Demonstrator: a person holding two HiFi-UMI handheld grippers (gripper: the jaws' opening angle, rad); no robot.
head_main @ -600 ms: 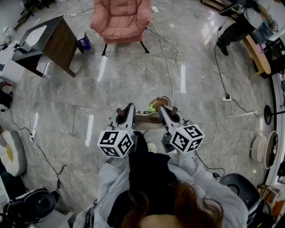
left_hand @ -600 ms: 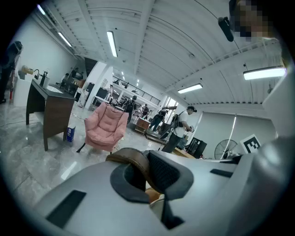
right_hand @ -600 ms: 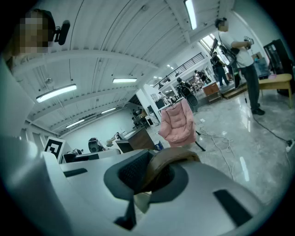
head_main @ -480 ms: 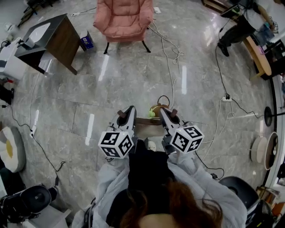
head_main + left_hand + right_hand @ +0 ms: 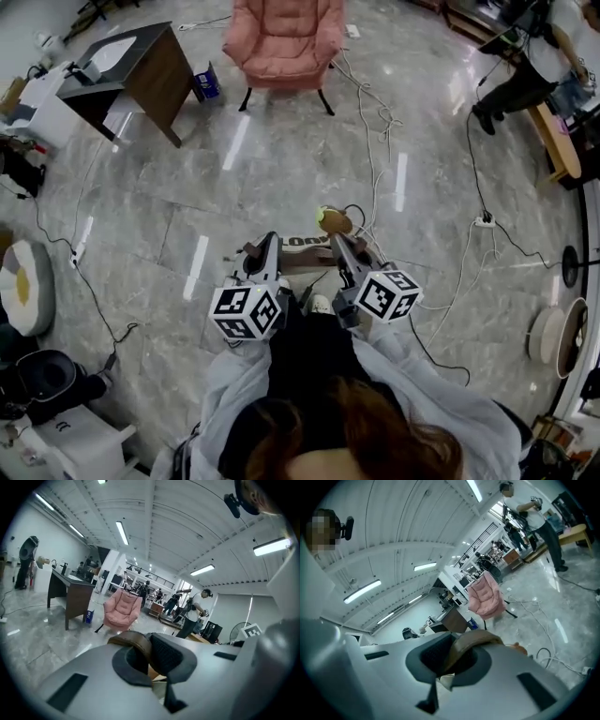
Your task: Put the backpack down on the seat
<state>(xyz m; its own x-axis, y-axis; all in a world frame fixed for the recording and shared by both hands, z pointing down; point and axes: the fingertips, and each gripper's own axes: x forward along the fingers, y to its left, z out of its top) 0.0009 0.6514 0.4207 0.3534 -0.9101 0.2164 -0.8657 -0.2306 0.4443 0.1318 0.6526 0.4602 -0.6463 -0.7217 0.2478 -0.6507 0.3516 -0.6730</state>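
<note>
Holding the backpack (image 5: 302, 246) off the floor, slung between both tools, well short of the pink armchair (image 5: 284, 37). Status:

- left gripper (image 5: 263, 251): jaws together, clamped on a brown strap (image 5: 133, 641). The strap loops right through the jaw pocket in the left gripper view.
- right gripper (image 5: 345, 251): same, jaws closed on the other brown strap (image 5: 476, 641).
- Bag hangs between the two, close in front of the person, on the near side of the armchair. A wide stretch of marble floor (image 5: 281, 169) lies between bag and armchair.
- Armchair sits ahead in both gripper views, so the heading looks right.
- Armchair seat is bare, nothing on it.

Done, by my read: pickup and grip, with a tool on each strap.

Left:
- cross the floor to the armchair
- lift the bag over the front edge of the cushion
- lower it until the seat takes the weight
- let both straps go

So early-to-mid; placement not started.

Watch: loose cables (image 5: 370, 122) run along the floor from the armchair's right side toward the person, a likely trip or snag risk on the way in. The dark desk (image 5: 141, 70) stands left of the armchair, off the direct line.
</note>
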